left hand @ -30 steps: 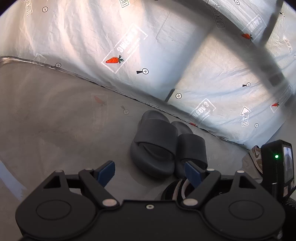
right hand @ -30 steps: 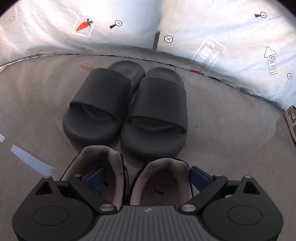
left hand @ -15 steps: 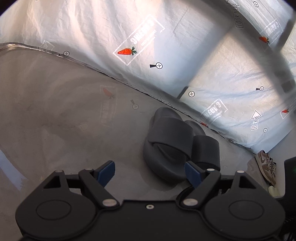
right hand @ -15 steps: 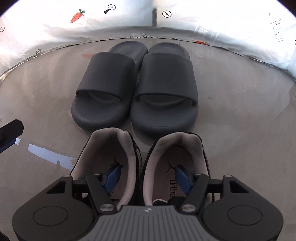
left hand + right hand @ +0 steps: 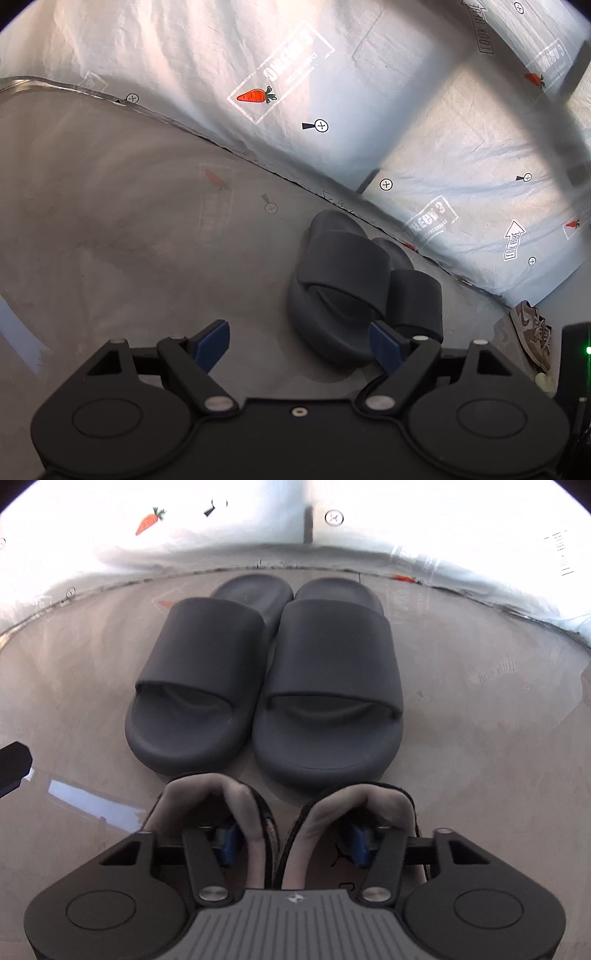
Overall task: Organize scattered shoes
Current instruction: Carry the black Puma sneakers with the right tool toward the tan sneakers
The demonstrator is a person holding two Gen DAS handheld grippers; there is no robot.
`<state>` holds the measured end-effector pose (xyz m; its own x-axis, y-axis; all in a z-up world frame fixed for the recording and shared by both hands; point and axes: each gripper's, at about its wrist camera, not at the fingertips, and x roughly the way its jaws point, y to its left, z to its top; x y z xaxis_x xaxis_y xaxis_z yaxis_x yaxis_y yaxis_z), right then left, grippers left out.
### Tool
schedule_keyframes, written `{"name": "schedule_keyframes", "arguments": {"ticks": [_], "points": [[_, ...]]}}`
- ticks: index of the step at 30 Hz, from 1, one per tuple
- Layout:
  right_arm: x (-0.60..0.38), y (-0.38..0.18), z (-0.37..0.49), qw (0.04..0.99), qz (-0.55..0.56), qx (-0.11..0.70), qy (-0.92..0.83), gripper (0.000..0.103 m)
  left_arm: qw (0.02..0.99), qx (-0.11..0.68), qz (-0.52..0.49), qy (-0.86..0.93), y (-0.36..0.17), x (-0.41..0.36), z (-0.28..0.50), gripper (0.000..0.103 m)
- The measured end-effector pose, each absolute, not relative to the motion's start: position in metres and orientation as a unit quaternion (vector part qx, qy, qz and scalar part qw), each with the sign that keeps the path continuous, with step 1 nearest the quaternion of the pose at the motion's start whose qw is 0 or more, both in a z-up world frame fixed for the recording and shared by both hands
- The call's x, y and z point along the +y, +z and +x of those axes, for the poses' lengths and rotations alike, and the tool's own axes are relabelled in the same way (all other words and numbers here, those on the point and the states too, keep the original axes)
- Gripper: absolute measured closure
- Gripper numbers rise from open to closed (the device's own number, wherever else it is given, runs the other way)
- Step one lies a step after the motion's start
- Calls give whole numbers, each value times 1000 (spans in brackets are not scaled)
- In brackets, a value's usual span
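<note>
Now the right gripper (image 5: 291,840) jaws are closing on both sneakers' (image 5: 255,834) soft inner walls, which may be slipping out, while the left gripper (image 5: 301,341) jaws are staying apart, holding nothing.

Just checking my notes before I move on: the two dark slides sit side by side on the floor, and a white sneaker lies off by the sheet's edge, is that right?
Not quite. The sneaker by the sheet's edge is brown, not white, as the left wrist view shows. The two dark slides do sit side by side on the floor.
</note>
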<state>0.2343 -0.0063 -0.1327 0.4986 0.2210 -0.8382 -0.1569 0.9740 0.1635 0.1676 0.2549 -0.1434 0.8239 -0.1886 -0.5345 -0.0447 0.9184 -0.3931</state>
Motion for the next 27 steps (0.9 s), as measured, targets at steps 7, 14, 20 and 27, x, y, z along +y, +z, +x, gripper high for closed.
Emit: {"name": "schedule_keyframes", "arguments": {"ticks": [7,14,20,27], "points": [[-16,-124,183,910,71,388,129,70,948,255,-185,-43,-125,256,149,20],[-25,-92,125,961,60,236,128,70,962,211,-165,-55,-104,246,120,20],[-38,-65,98,990,33,110,85,70,966,200,-147,-66,-88,230,97,20],[-75,-41,109,998,38,26,31,70,970,181,-144,-76,-82,209,72,20]]}}
